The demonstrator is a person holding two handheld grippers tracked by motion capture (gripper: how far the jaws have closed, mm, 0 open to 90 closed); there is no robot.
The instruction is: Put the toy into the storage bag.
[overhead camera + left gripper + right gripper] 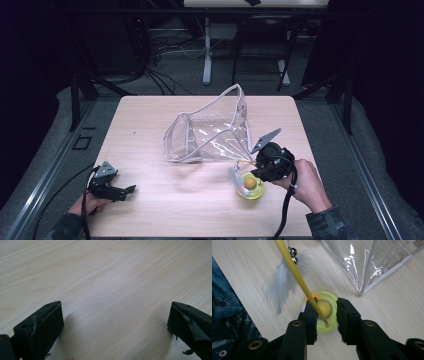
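A cat toy stands at the table's front right: a yellow-green round base (251, 187) (329, 295) with an orange ball (325, 308) in its middle. A yellow wand (295, 273) rises from it, carrying a white feather (279, 288) and small bells (293, 252). My right gripper (258, 176) (326, 305) reaches down onto the toy, jaws pressed around its middle with the ball and the wand's foot between them. A clear plastic pouch (210, 135) (372, 262) stands open just behind. My left gripper (129, 190) (115, 320) rests open over bare wood at the front left.
The wooden table (150, 115) ends close behind the pouch and just in front of both hands. Beyond it are another desk's legs (207, 55) and cables on the floor. Denim cloth (227, 322) lies at the left edge of the right gripper view.
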